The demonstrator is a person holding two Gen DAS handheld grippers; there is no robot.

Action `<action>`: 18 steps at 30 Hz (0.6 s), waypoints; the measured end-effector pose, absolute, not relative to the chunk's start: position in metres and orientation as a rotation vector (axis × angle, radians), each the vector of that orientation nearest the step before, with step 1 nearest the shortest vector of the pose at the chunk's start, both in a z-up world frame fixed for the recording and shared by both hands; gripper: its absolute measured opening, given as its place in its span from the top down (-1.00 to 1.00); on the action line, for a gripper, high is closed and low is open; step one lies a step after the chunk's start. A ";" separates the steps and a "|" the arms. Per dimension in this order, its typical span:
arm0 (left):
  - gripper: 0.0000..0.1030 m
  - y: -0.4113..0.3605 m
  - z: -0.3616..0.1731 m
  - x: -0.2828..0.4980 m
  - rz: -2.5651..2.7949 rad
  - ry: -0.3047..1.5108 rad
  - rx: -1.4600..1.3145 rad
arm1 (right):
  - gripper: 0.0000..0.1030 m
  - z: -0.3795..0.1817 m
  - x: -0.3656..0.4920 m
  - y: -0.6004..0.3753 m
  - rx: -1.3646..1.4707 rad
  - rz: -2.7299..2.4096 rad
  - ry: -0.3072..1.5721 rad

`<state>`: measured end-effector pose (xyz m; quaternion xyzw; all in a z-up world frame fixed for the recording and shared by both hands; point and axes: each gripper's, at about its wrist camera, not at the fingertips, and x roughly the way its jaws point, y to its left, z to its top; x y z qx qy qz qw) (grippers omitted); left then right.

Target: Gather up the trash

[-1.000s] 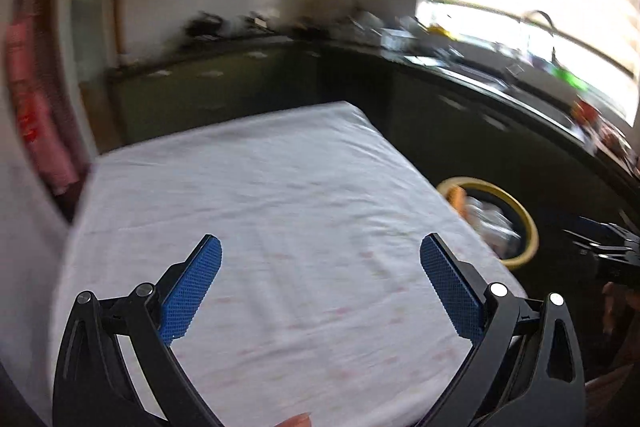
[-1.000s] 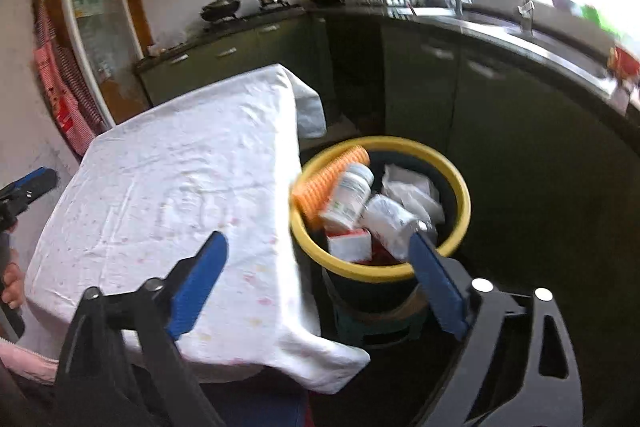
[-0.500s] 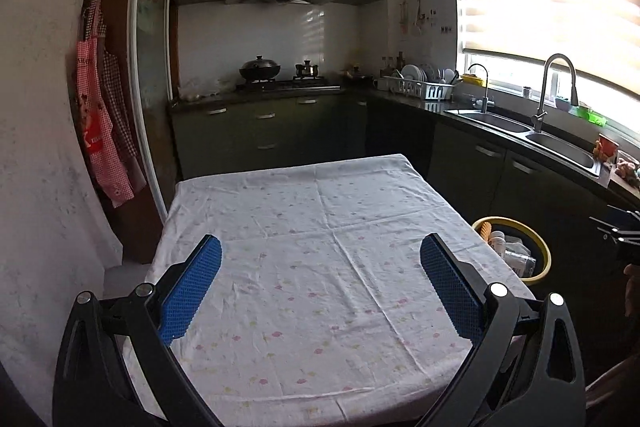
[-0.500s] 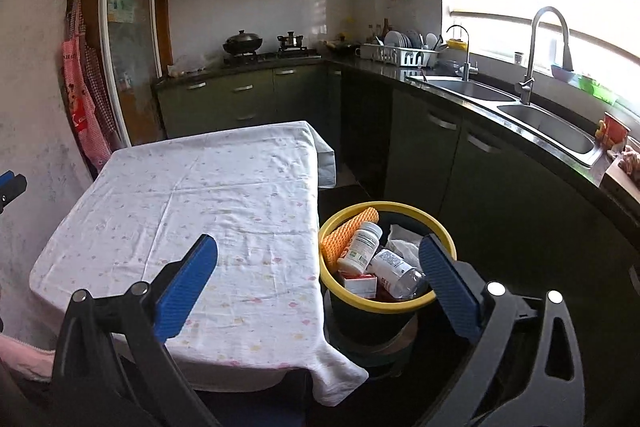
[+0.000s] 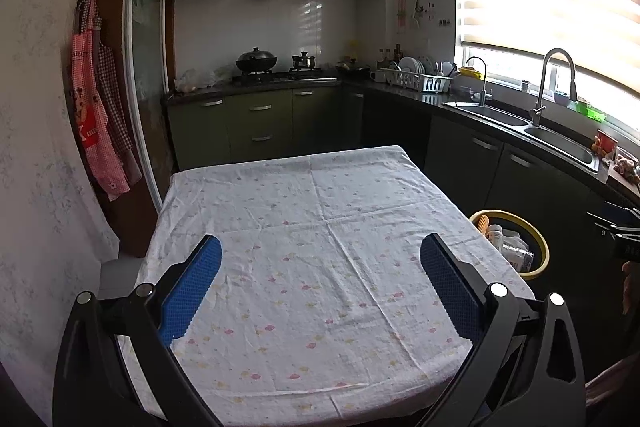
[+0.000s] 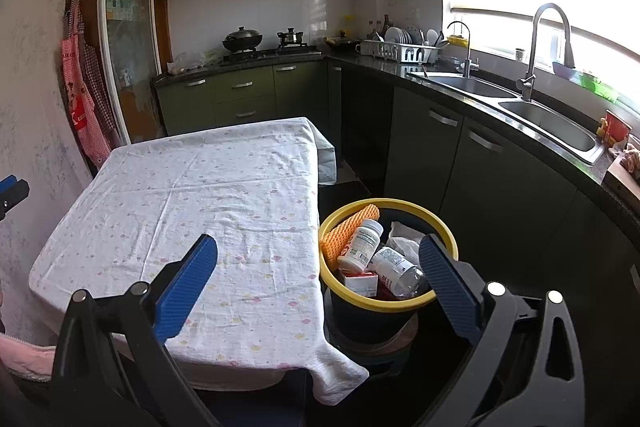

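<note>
A yellow-rimmed dark bin (image 6: 440,227) stands on the floor right of the table; it also shows in the left wrist view (image 5: 542,247). It holds an orange mesh piece (image 6: 352,227), two white bottles (image 6: 360,243), a small red-and-white box (image 6: 360,283) and crumpled paper. My left gripper (image 5: 320,287) is open and empty above the table's near part. My right gripper (image 6: 318,281) is open and empty, above the table's right edge and the bin.
A table with a white flowered cloth (image 5: 320,227) shows nothing on it. Dark cabinets and a counter with a double sink (image 6: 540,115) run along the right. A stove with pots (image 5: 256,61) is at the back. Red aprons (image 5: 100,131) hang on the left wall.
Both grippers have risen and pulled back, so the views went from tilted close looks at the table and bin to level views of the kitchen. Both stay open and empty.
</note>
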<state>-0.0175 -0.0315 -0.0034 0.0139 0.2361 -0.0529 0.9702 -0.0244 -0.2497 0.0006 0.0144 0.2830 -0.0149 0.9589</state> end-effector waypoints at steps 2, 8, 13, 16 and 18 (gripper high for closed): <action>-0.91 -0.032 -0.003 -0.017 -0.106 0.475 0.029 | -0.86 0.000 -0.025 -0.250 0.032 -0.029 0.573; -0.91 -0.031 -0.003 -0.017 -0.108 0.476 0.030 | -0.86 -0.001 -0.024 -0.250 0.032 -0.027 0.573; -0.91 -0.031 -0.003 -0.017 -0.105 0.477 0.032 | -0.86 -0.001 -0.023 -0.249 0.033 -0.029 0.573; -0.91 -0.031 -0.003 -0.017 -0.106 0.476 0.032 | -0.86 -0.001 -0.023 -0.249 0.034 -0.027 0.573; -0.91 -0.031 -0.003 -0.017 -0.100 0.475 0.035 | -0.86 -0.001 -0.023 -0.249 0.033 -0.028 0.573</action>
